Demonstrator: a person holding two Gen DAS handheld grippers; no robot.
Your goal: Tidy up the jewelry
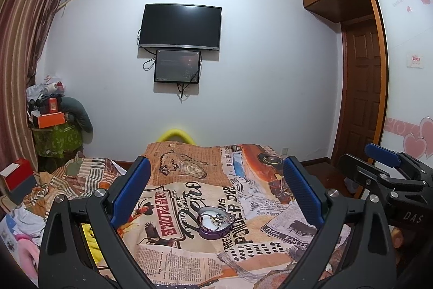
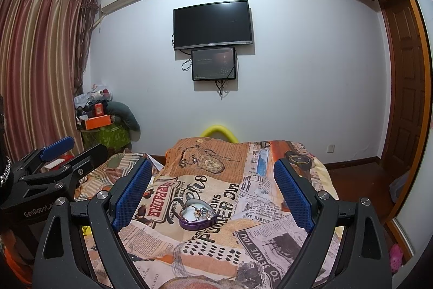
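A purple heart-shaped tin (image 1: pixel 215 224) lies open on the newspaper-print bedspread (image 1: pixel 173 256), with rings and small jewelry pieces (image 1: pixel 216 220) inside it. The tin also shows in the right wrist view (image 2: pixel 198 216). My left gripper (image 1: pixel 216 169) is open and empty, held above the bed with the tin seen between its blue-padded fingers. My right gripper (image 2: pixel 211 169) is open and empty too, at about the same distance from the tin. Each gripper shows at the edge of the other's view: the right gripper in the left wrist view (image 1: pixel 384 167) and the left gripper in the right wrist view (image 2: pixel 56 156).
The bed runs toward a white wall with a TV (image 1: pixel 180 27) and a smaller screen (image 1: pixel 177 66). A cluttered corner with an orange box (image 1: pixel 51 119) stands at the left by the curtain (image 2: pixel 38 67). A red box (image 1: pixel 20 175) lies at the bed's left. A wooden wardrobe and door (image 1: pixel 362 99) are at the right.
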